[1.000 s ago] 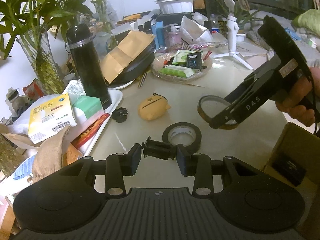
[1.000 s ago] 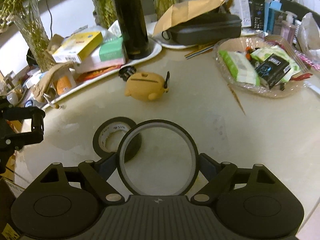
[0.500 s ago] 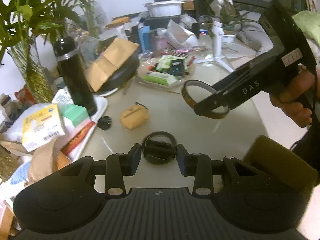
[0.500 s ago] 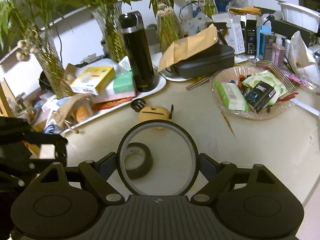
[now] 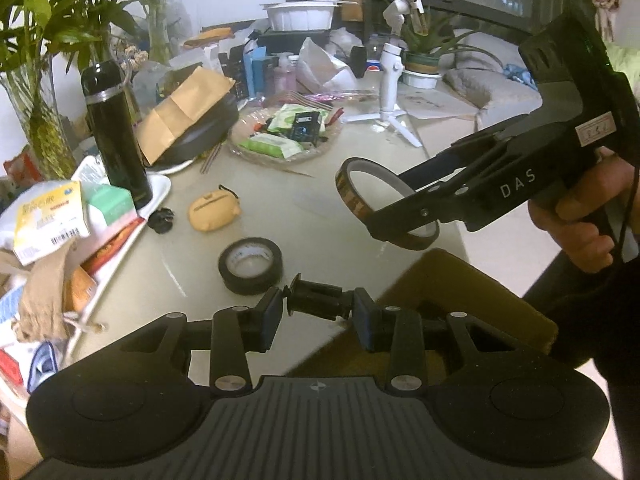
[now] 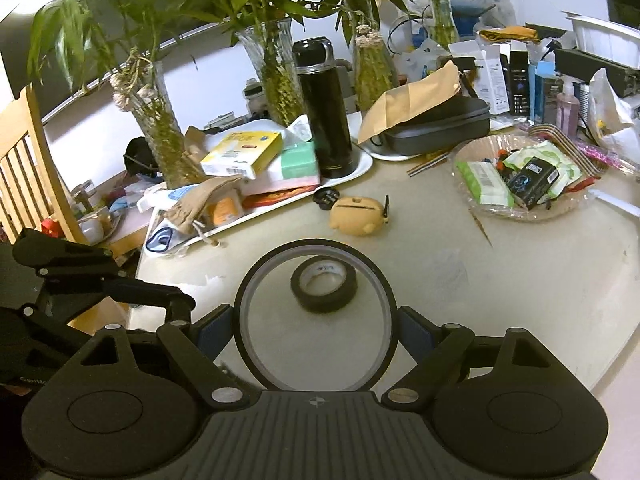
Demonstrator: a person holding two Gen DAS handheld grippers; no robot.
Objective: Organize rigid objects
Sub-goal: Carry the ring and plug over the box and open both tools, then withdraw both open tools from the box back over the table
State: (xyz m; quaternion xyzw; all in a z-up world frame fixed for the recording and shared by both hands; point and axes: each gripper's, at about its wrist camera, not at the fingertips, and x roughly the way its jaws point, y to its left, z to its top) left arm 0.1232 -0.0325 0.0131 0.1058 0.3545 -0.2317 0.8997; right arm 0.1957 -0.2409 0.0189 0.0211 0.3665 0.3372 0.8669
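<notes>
- The left hand-held gripper (image 5: 317,307) is clamped narrowly on a small black cylindrical part (image 5: 316,301), which lies crosswise between the two pads and is held in the air over the near edge of the tabletop (image 5: 320,216).
- The right hand-held gripper (image 6: 314,322) is spread wide around a large thin tape ring (image 6: 314,316), its pads pressing on the ring's left and right sides; the ring is lifted clear of the tabletop.
- Seen from the left wrist, a hand (image 5: 588,216) grips the handle of the right hand-held gripper, which carries the ring above the right side of the tabletop.
- A roll of black tape (image 5: 251,265) lies flat on the tabletop, just beyond the black part in the left wrist view and framed through the held ring in the right wrist view.
- A yellow pouch (image 6: 360,220) lies farther back, with a small black cap-like item (image 6: 326,197) just beside it, next to the rim of a white tray (image 6: 362,164).
- A black flask (image 6: 324,108) stands upright on the tray, near a yellow box (image 6: 242,152) and a green box (image 6: 300,160).
- A shallow clear dish (image 6: 472,196) at the right holds packets and a dark box.
- An open brown cardboard box (image 5: 480,280) sits beyond the tabletop's edge, to the right of the left hand-held gripper.
</notes>
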